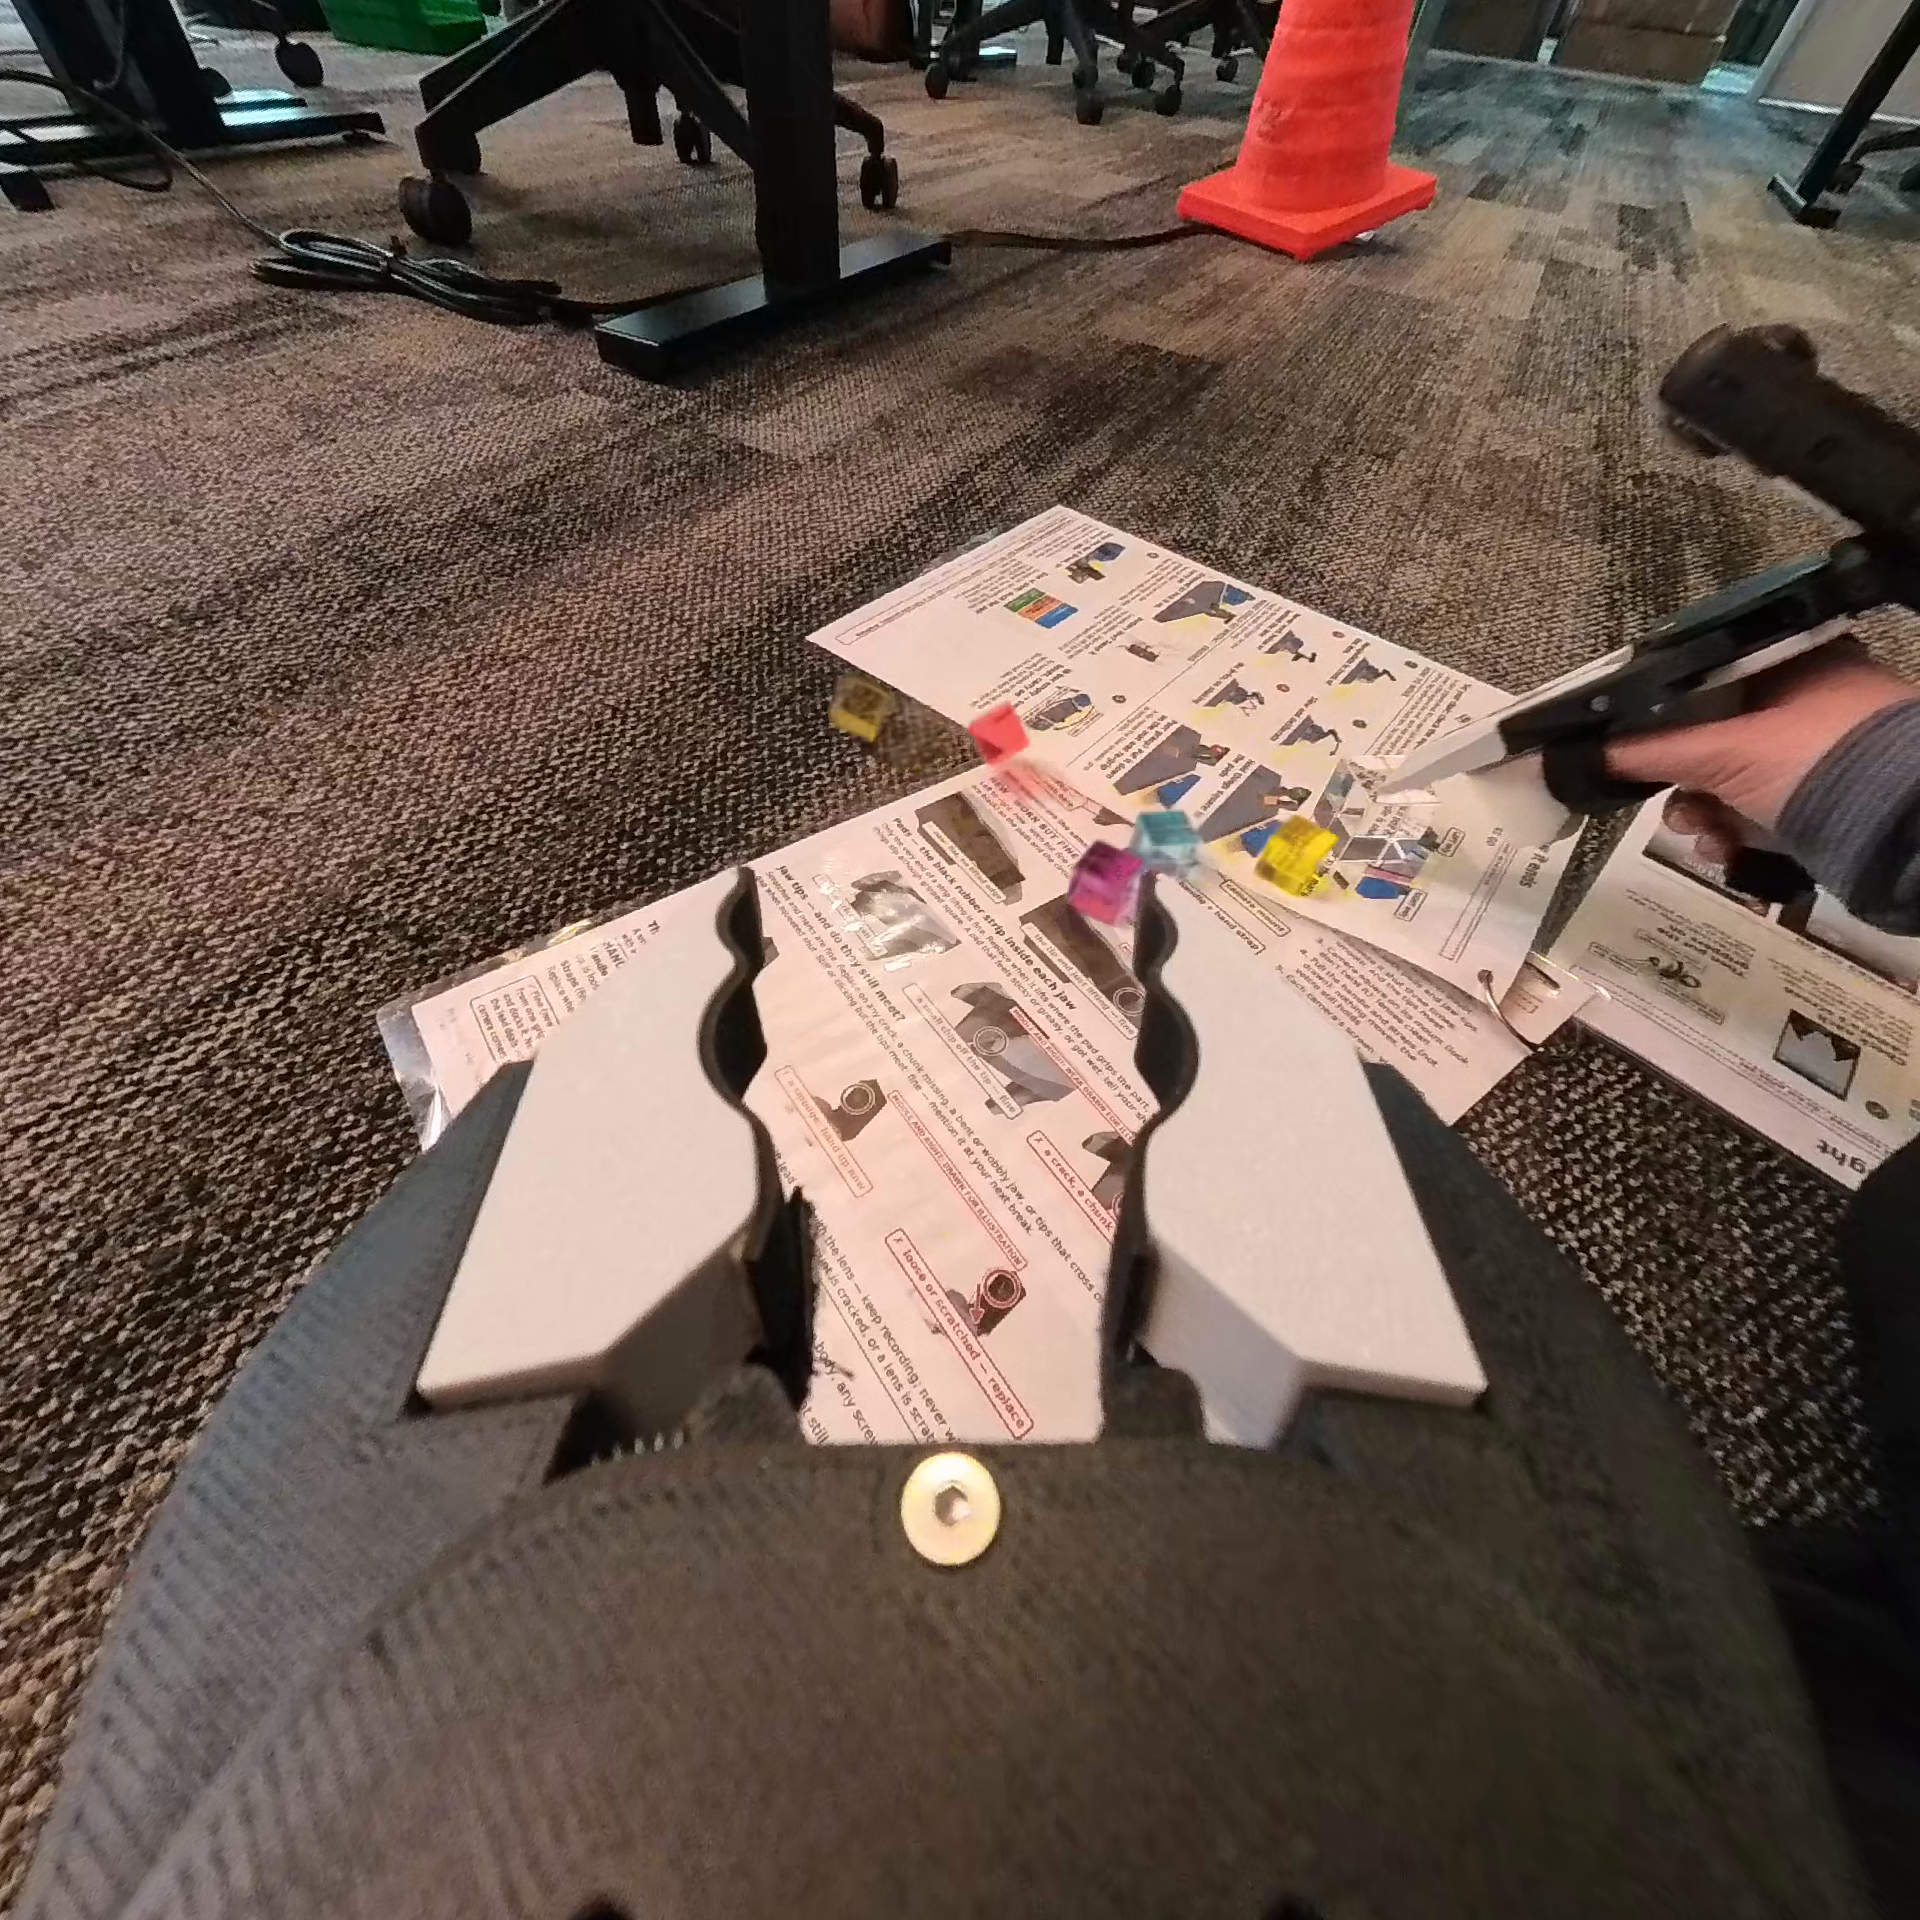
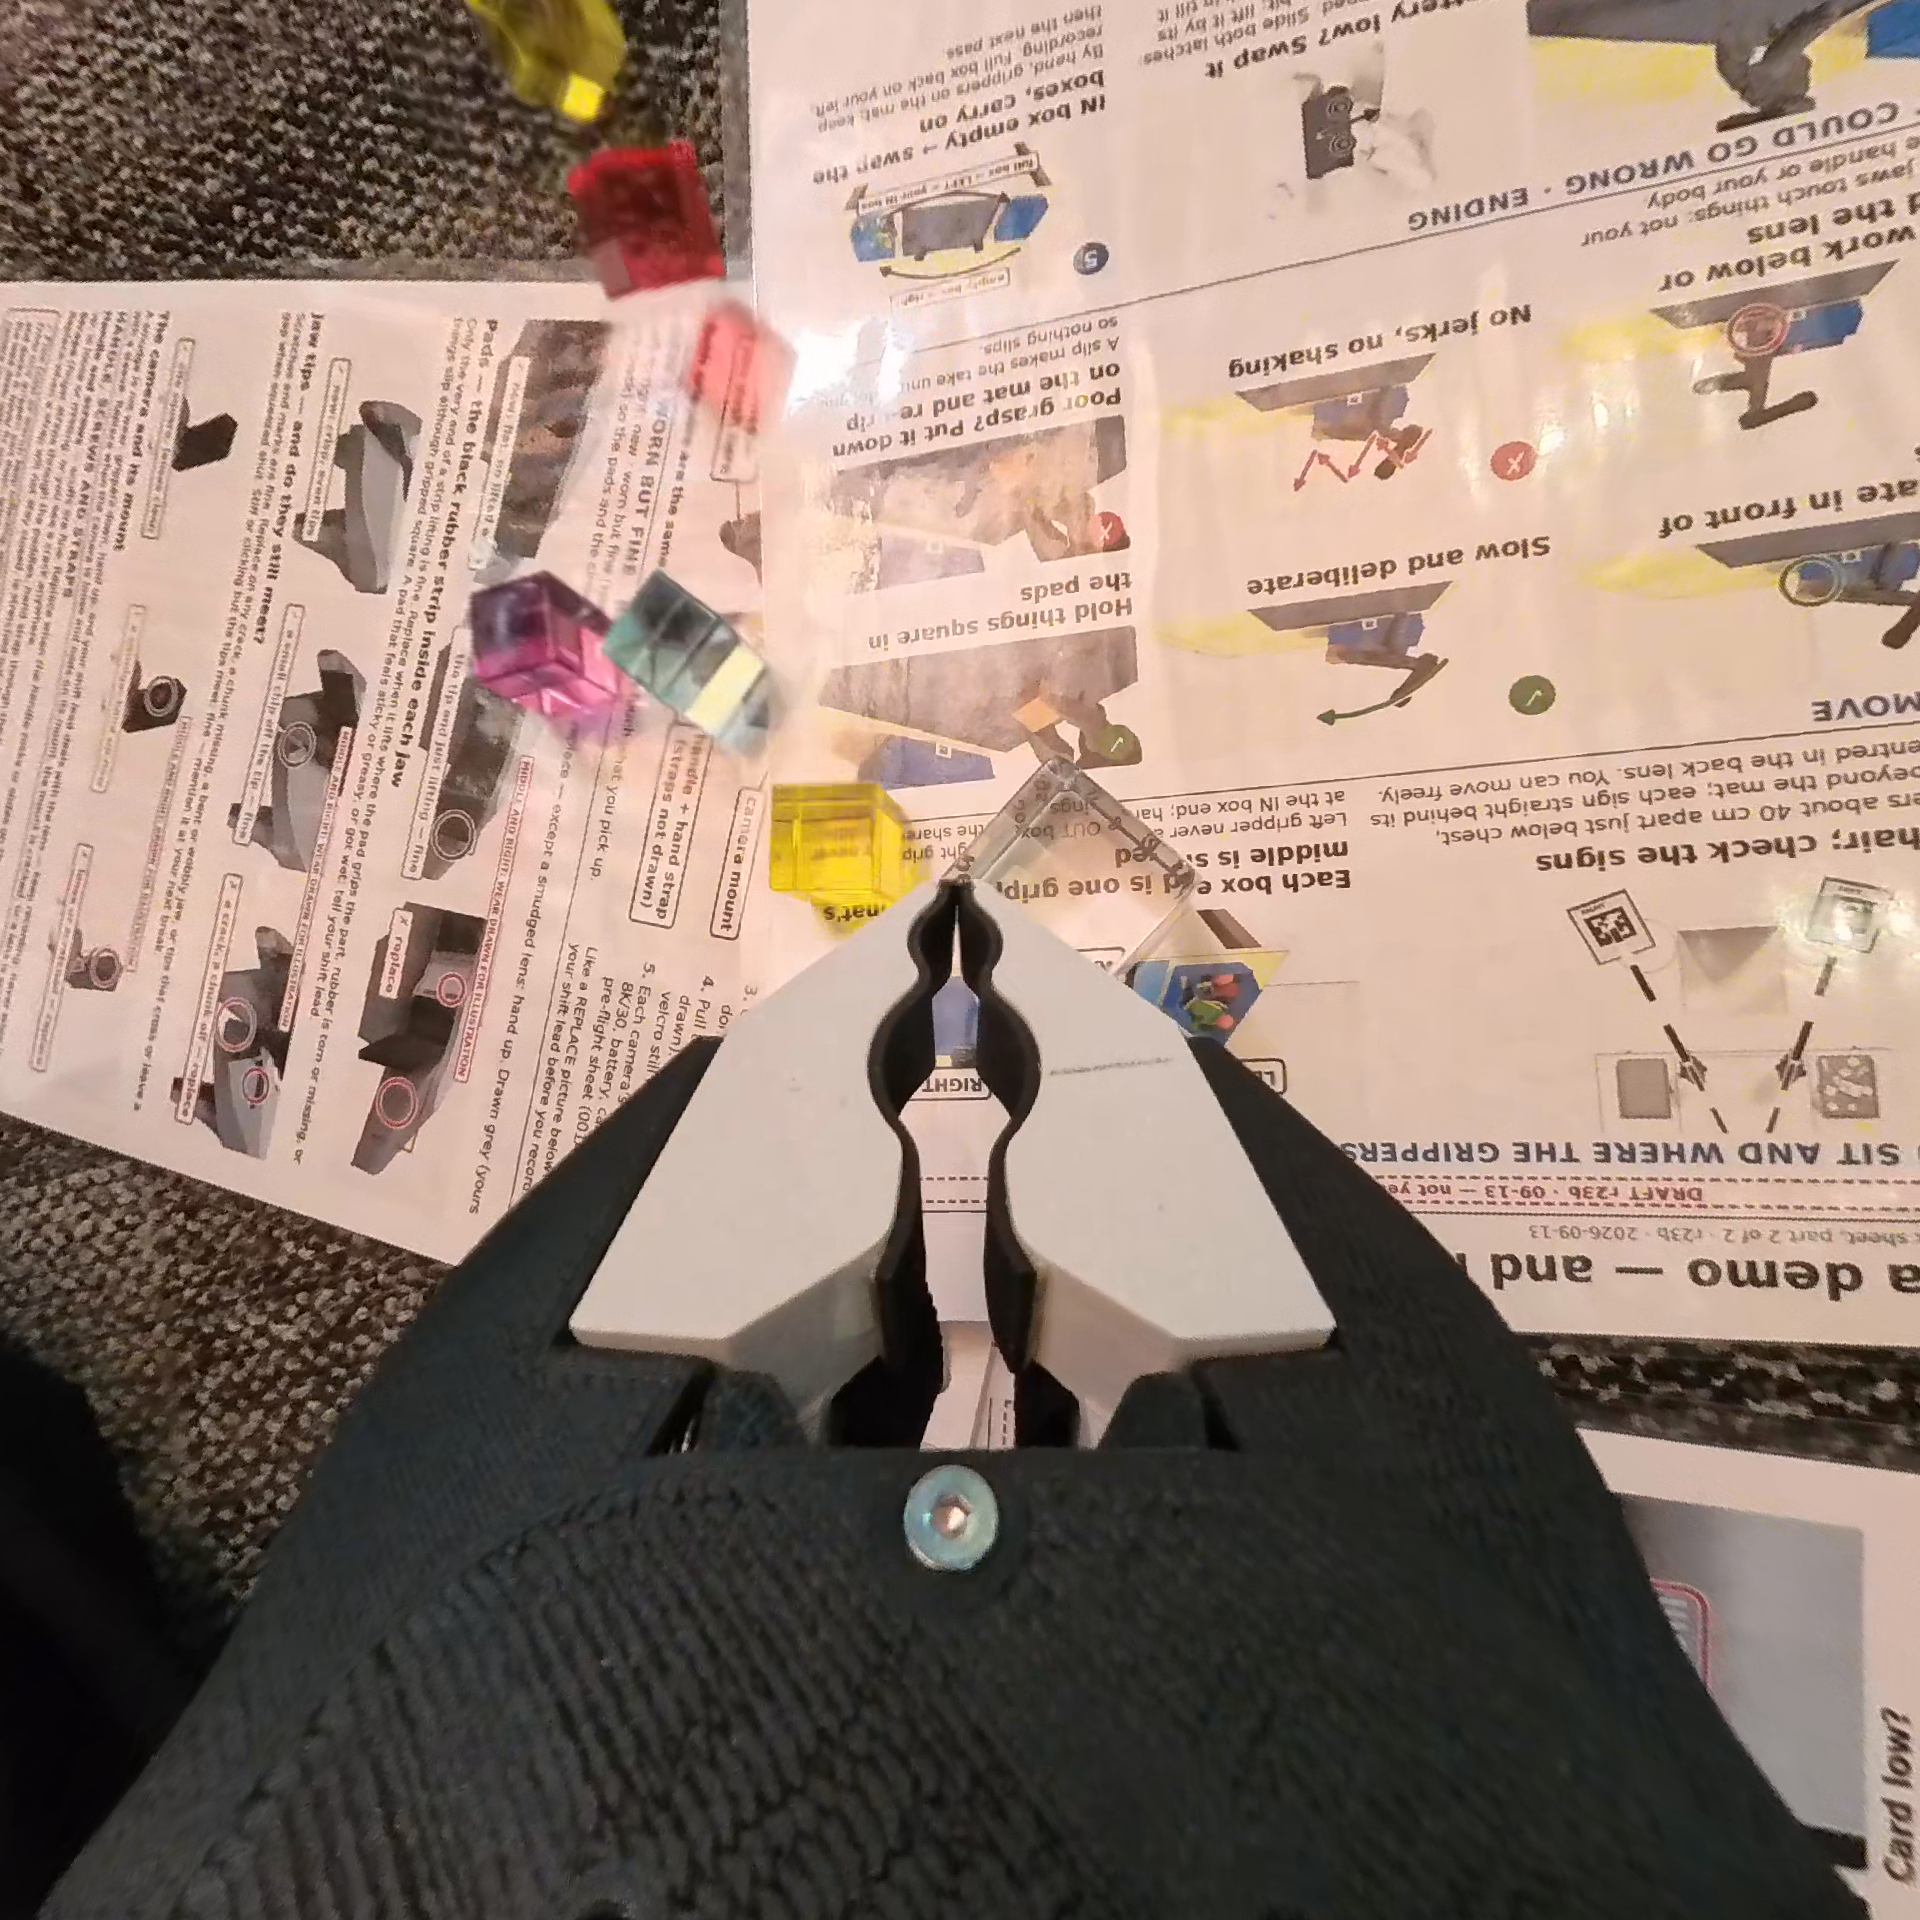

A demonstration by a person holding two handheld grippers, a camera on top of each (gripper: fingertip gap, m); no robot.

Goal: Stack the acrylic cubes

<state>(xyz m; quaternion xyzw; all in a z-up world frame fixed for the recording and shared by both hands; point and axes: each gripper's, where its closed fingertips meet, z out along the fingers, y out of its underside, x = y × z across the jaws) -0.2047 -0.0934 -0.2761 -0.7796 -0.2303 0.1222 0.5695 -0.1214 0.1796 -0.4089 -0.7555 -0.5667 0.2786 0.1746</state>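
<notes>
Right gripper: jaws together, tips touching clear acrylic cube on laminated printed sheet; nudge gently. Left gripper: jaws apart, bare.

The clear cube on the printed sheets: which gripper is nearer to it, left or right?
Right. The right gripper has its closed jaws at the clear cube. The left gripper is open and farther away, near the purple cube.

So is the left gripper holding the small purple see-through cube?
No, the left gripper is open over the printed sheet, its jaws bare.
</notes>
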